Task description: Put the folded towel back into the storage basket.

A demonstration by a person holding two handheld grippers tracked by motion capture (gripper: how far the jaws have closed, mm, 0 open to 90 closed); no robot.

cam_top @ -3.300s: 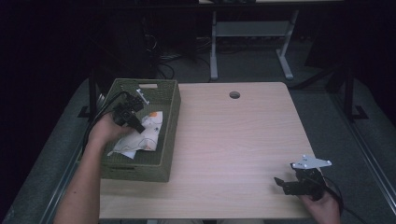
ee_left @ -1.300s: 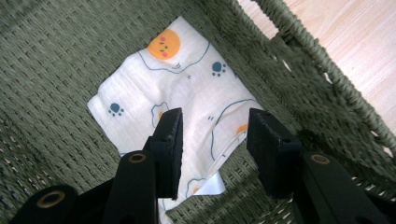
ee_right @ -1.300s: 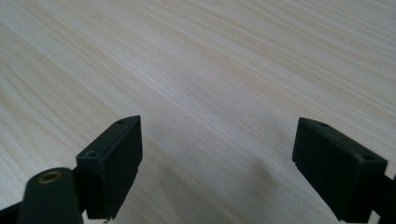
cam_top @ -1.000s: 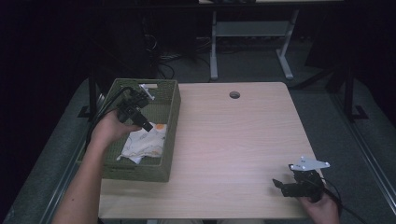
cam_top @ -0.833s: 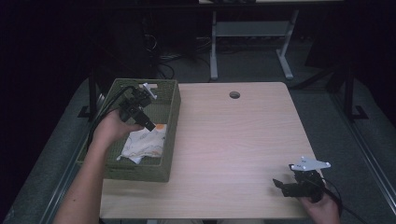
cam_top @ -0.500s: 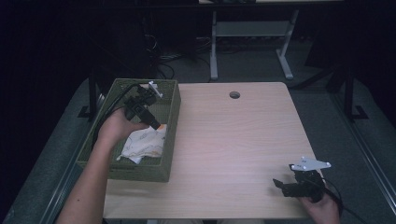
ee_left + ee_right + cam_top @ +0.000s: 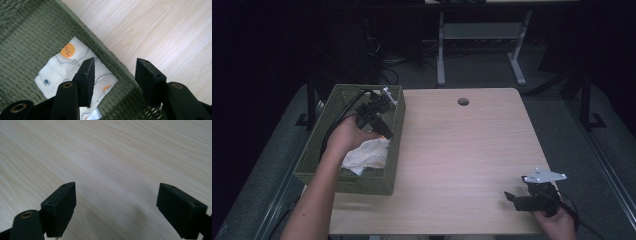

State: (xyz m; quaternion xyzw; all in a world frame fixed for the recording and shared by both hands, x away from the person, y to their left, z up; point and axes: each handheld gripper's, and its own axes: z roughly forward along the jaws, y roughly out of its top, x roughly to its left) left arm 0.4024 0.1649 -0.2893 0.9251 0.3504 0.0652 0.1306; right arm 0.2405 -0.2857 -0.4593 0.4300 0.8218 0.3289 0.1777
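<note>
A green woven basket (image 7: 393,176) stands on the left side of the wooden table (image 7: 462,150). Inside it lies a white cloth (image 7: 367,152) printed with orange suns and blue paw marks (image 7: 62,67). My left gripper (image 7: 382,127) hovers over the basket's right wall (image 7: 117,72), open and empty, one jaw above the cloth and the other above the wall. My right gripper (image 7: 514,200) rests low at the table's front right corner, wide open, with bare wood (image 7: 115,170) between its jaws.
A round cable hole (image 7: 463,101) sits near the table's far edge. Behind the table stand a metal frame (image 7: 477,35) and dark floor with cables. The person's left forearm (image 7: 319,195) reaches in over the basket's near end.
My left gripper has risen from the cloth and drifted right toward the basket's right wall. The cloth now lies flat in the basket. The right gripper has stayed put.
</note>
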